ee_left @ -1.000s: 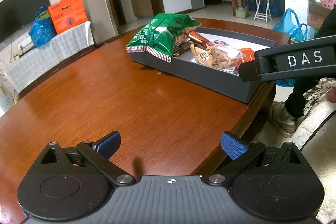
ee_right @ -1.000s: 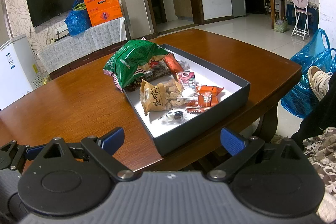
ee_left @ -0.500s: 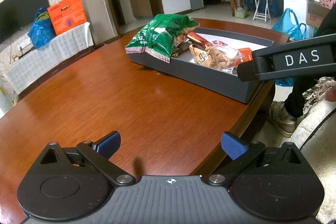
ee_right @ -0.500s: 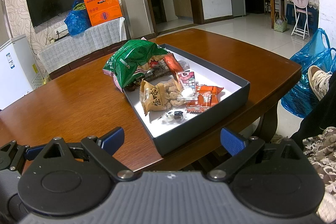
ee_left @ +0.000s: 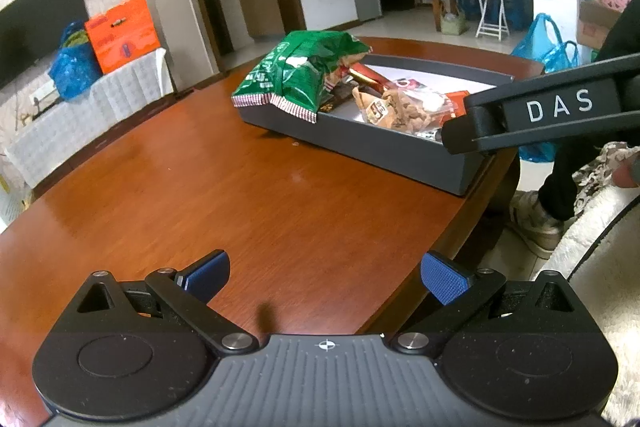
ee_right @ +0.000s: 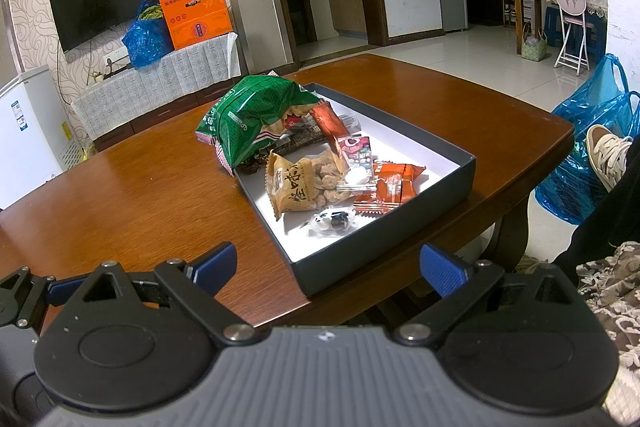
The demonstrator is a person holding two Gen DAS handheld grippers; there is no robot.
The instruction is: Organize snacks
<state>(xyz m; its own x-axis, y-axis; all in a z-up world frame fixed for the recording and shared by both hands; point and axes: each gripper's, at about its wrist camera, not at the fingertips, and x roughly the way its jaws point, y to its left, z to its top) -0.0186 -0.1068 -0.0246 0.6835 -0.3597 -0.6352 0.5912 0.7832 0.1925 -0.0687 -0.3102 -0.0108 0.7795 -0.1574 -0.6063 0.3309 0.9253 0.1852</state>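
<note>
The snacks (ee_right: 328, 171) lie heaped in the grey box (ee_right: 400, 239) on the tabletop (ee_right: 140, 203), the green bag (ee_right: 252, 115) drooping over its rim. Both the left gripper (ee_left: 324, 267) and right gripper (ee_right: 326, 263) hover short of it, fingers spread and empty, apparently clear of the pile.

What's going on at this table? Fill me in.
A person holds a claw in each hand over a wooden table. Both the left claw and the right claw are open and hold nothing. The snacks sit piled in a dark shallow box: a green bag hanging over its far rim, a tan nut packet and orange wrappers. That fits either a finished tidy or a pile awaiting sorting.
</note>
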